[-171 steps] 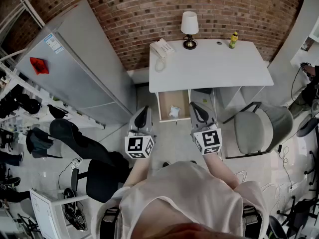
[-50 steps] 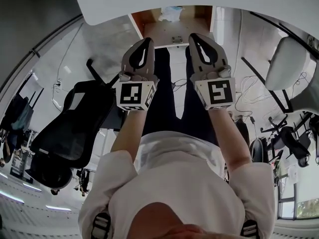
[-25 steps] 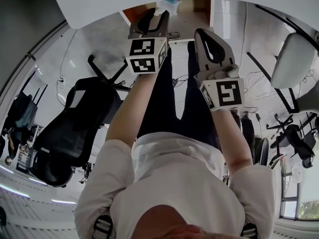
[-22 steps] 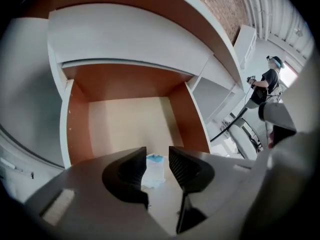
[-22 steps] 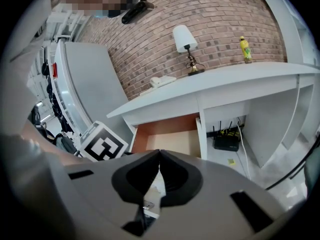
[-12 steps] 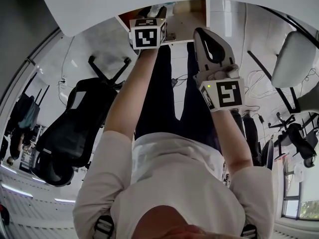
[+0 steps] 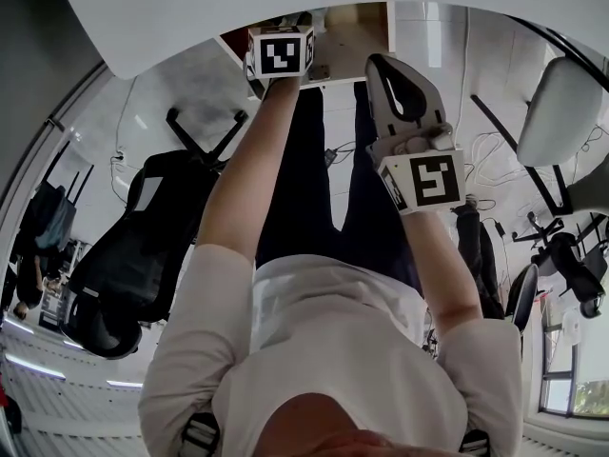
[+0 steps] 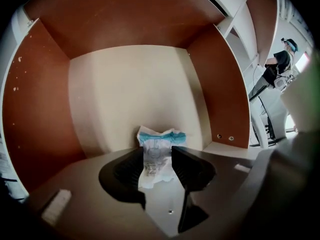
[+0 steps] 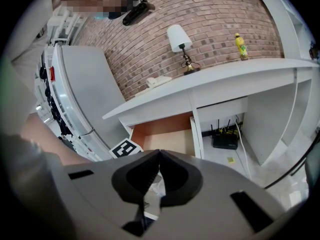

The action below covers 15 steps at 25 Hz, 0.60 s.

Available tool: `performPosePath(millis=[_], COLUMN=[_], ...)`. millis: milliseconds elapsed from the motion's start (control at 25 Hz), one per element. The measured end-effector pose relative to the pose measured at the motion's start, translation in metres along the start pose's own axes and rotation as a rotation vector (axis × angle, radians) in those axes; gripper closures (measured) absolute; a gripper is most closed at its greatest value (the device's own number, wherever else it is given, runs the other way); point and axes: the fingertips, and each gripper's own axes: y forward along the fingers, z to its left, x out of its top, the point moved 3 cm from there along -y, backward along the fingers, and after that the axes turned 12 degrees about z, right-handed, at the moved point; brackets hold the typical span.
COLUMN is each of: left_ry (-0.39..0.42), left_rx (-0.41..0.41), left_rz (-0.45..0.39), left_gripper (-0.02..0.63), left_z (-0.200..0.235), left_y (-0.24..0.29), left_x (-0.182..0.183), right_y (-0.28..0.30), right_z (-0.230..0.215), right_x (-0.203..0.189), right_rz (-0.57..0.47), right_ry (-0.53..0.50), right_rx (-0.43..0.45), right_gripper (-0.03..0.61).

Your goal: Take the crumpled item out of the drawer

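The crumpled item (image 8: 161,138), a white wrapper with a teal band, lies on the pale floor of the open wooden drawer (image 8: 130,84). My left gripper (image 8: 156,151) is inside the drawer, jaws open, and the wrapper stands between its two fingertips. In the head view only its marker cube (image 7: 281,53) shows, at the drawer (image 7: 354,41) mouth under the desk edge. My right gripper (image 7: 383,63) hangs shut and empty in front of the drawer, to the right; its own view shows the jaw tips (image 9: 160,152) together.
The white desk top (image 7: 285,8) overhangs the drawer. On it stand a lamp (image 9: 179,44), a phone (image 9: 159,81) and a yellow bottle (image 9: 241,46). A black office chair (image 7: 143,246) is at my left, a grey chair (image 7: 561,112) at my right.
My left gripper has reached forward from in front of the drawer into it, over the crumpled item. The right gripper has stayed about where it was.
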Motion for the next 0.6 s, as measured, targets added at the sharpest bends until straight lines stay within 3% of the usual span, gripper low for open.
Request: performPosePath(millis=[160,320,600], left_ry=[0.007,0.005,0.006], left_rx=[0.020,0.029,0.032], left_rz=[0.014,-0.002,-0.022], left_gripper=[0.445,0.520,0.571], left_z=[0.0029,0.0034,0.0019], left_y=[0.0042,0.0068,0.0058], left_x=[-0.0020,-0.0048,-0.0091], right_y=[0.0008,0.0018,0.0025], right_z=[-0.0005,-0.0003,0.0001], right_x=[-0.0028,-0.0066,-0.0064], right_rz=[0.004,0.009,0.006], right_ry=[0.001,0.011,0.014], right_rx=[-0.001,0.003,0.006], right_gripper=[0.584,0.584,0.584])
